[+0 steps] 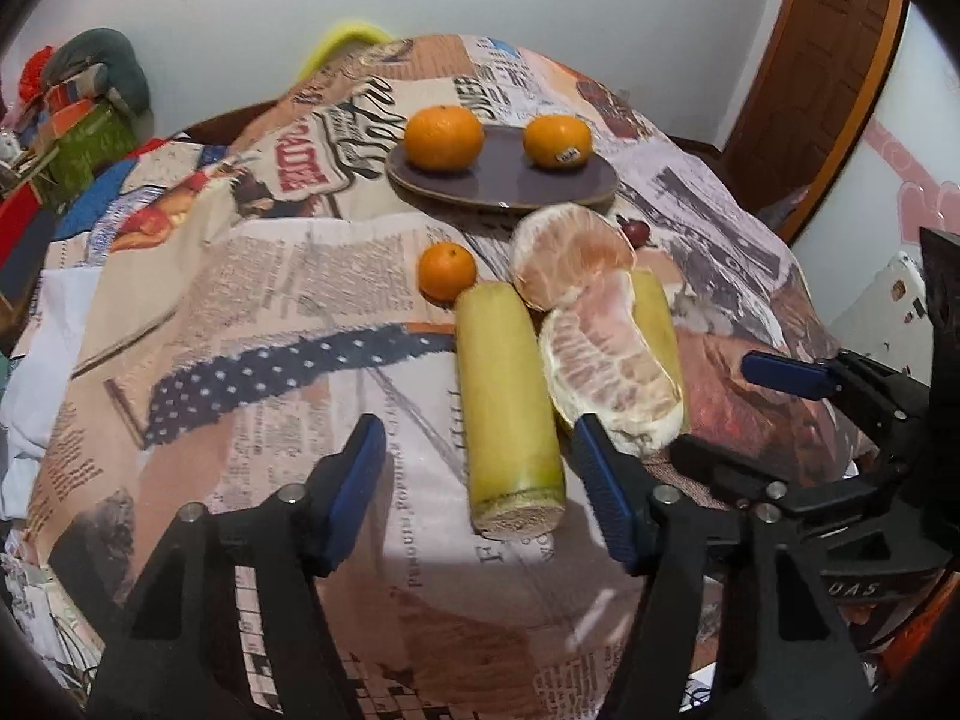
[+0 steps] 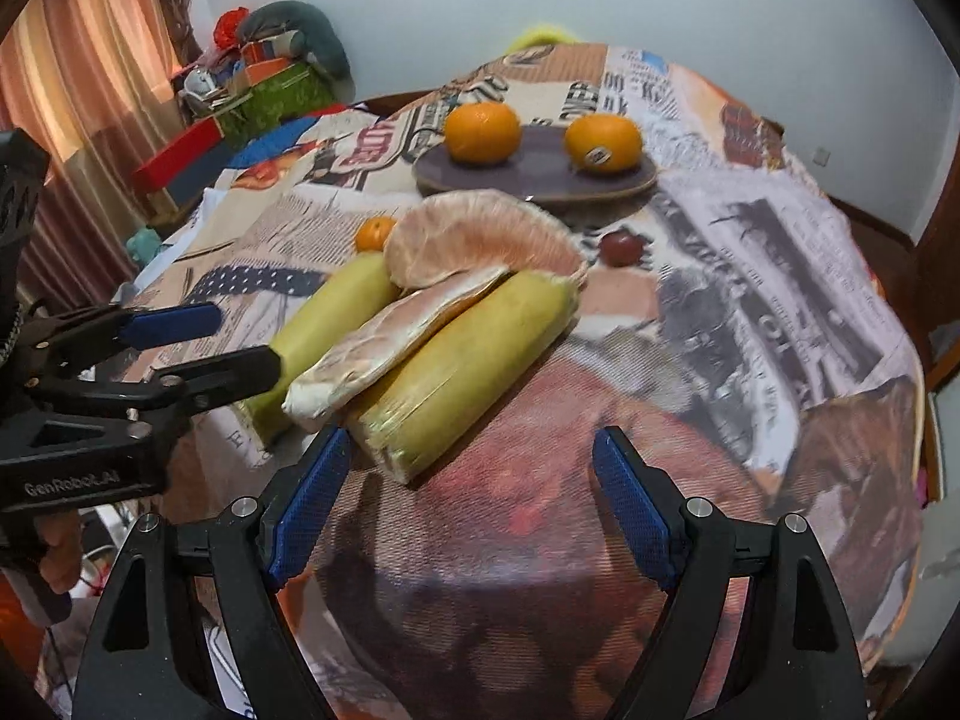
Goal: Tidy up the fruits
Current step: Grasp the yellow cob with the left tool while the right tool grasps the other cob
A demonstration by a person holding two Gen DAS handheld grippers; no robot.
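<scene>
Both of our tools are empty right now. The left hand-held gripper (image 1: 480, 492) is spread wide just short of the cut end of the near yellow-green stalk (image 1: 510, 408), and the right hand-held gripper (image 2: 471, 498) is spread too, hovering over the bench (image 2: 750, 312) in front of the second stalk (image 2: 462, 366).

The fruit sits in a pile mid-bench: two stalks lying side by side (sugarcane, we'd guess), one peeled pomelo piece (image 2: 384, 354) wedged on top between them, and another pomelo piece (image 2: 480, 240) leaning at their far end. A small mandarin (image 1: 447, 270) sits just beside the pile, and a dark red fruit (image 2: 621, 247) lies behind it. Two oranges (image 1: 444, 138) (image 1: 557, 141) are already on the purple plate (image 1: 501, 183) at the back.

Handling-wise, we reckon the stalks are stiff, fairly heavy and smooth-skinned, so grab them across the middle or they'll tip or roll. The peeled pomelo looks soft and easy to tear, so a light pinch across the thick part, and lift it off first. The mandarin is round and will want to roll.
</scene>
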